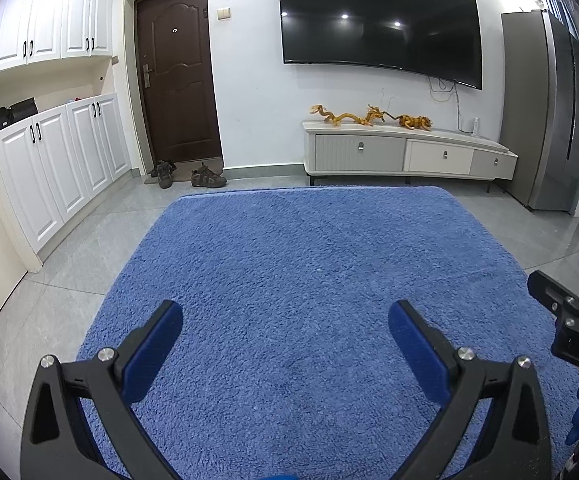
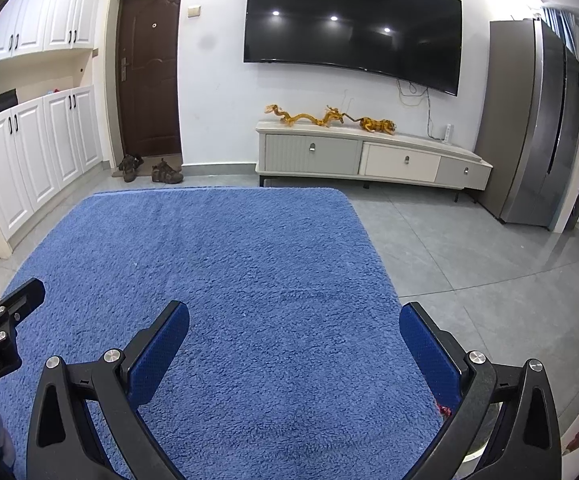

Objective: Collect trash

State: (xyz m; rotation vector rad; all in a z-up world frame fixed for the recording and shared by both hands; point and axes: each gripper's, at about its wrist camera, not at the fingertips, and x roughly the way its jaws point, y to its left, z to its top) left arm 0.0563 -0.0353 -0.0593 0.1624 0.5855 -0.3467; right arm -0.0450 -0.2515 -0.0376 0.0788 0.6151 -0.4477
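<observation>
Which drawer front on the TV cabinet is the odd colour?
The middle drawer: it is cream-white, while the left drawer and right drawer are grey.

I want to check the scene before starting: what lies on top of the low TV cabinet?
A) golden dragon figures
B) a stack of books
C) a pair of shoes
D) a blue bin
A: golden dragon figures lie along the top of the TV cabinet.
</observation>
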